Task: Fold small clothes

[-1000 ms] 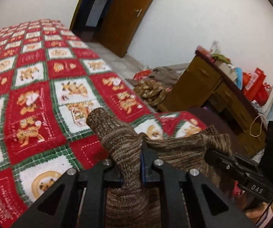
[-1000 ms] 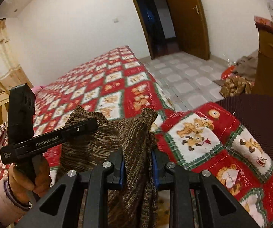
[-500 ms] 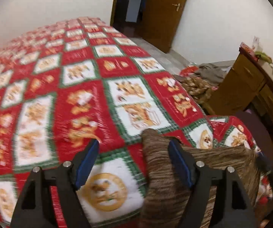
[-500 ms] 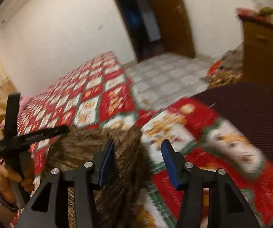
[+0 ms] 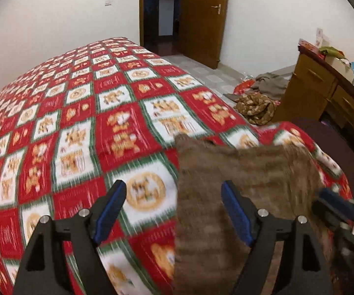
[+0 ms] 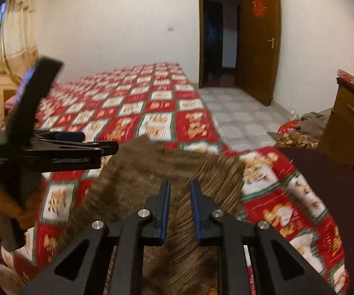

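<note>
Brown knitted garment (image 5: 246, 172), laid flat on the near corner of a red-and-white patterned bedspread (image 5: 108, 113); left gripper (image 5: 173, 206) opening, nothing clamped; right gripper (image 6: 179, 198) closing above the knit, narrow gap seen, nothing gripped.

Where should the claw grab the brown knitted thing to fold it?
Probably the far left corner of the knit: it lies flat on the bed, and that corner sticks out. Come in low from the near side, one finger sliding under the edge.
</note>
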`<state>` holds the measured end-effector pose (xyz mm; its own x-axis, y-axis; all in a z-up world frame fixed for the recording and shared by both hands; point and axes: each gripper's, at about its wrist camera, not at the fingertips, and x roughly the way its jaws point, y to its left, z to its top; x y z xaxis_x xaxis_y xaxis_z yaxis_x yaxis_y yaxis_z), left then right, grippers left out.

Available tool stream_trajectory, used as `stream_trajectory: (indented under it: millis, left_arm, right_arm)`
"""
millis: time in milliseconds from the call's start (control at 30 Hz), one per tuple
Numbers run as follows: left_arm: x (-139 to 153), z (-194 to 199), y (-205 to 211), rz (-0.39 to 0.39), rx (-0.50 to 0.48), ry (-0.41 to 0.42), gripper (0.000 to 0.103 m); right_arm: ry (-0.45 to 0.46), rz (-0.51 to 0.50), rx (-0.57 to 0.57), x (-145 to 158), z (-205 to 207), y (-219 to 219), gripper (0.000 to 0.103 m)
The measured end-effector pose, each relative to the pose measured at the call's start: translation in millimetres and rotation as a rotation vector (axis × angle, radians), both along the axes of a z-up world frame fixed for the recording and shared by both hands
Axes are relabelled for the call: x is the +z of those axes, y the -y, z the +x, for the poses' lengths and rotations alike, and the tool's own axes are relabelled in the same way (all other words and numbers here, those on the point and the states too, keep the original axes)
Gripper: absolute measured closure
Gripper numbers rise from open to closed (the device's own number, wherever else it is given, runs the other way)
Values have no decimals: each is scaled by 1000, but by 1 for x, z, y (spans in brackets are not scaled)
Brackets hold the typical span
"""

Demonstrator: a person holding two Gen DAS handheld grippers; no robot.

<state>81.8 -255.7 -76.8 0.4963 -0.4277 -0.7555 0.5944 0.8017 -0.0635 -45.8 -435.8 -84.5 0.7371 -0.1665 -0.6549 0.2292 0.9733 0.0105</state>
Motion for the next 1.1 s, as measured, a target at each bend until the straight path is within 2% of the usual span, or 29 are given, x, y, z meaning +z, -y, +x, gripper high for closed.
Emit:
stream_trajectory:
  millis: [133,200,267,333,400,467,533,667,833,933,1100]
  left_arm:
    - [-18,-20,4,40,-3,0,21]
    - [-33,-24,8,72,-5,-15,21]
    - [-42,-25,8,59,-6,-18,19]
    - [-48,-23,8,51,-2,-2,8]
    - [-52,-22,4,41,12,-2,4]
    - [-53,-20,-1,11,5,-45,4]
    - [-51,-19,-7,-11,12,-76,5]
    - [-45,-29,-12,-1,22,-72,5]
    - [-47,-42,-9,57,7,-25,5]
    - [-52,-41,-9,56,16,-31,4]
    - [-52,-42,-7,69,12,-25,4]
  right_arm:
    - [-68,50,-65,-25,-2,16,86]
    - [-59,89,-88,-32,-10,28,86]
    - [-45,121,-98,-35,-16,36,86]
    - [-35,160,-119,-36,-23,45,86]
    - [-44,165,-134,-37,-27,48,86]
    - [-67,142,-136,-33,-28,46,86]
    - [-50,90,-126,-22,-28,39,86]
    - [-23,40,-93,-6,-9,35,86]
    - [-136,2,-99,-30,44,51,86]
    - [-130,0,-107,-30,59,59,86]
    - [-112,-131,-105,-37,75,50,86]
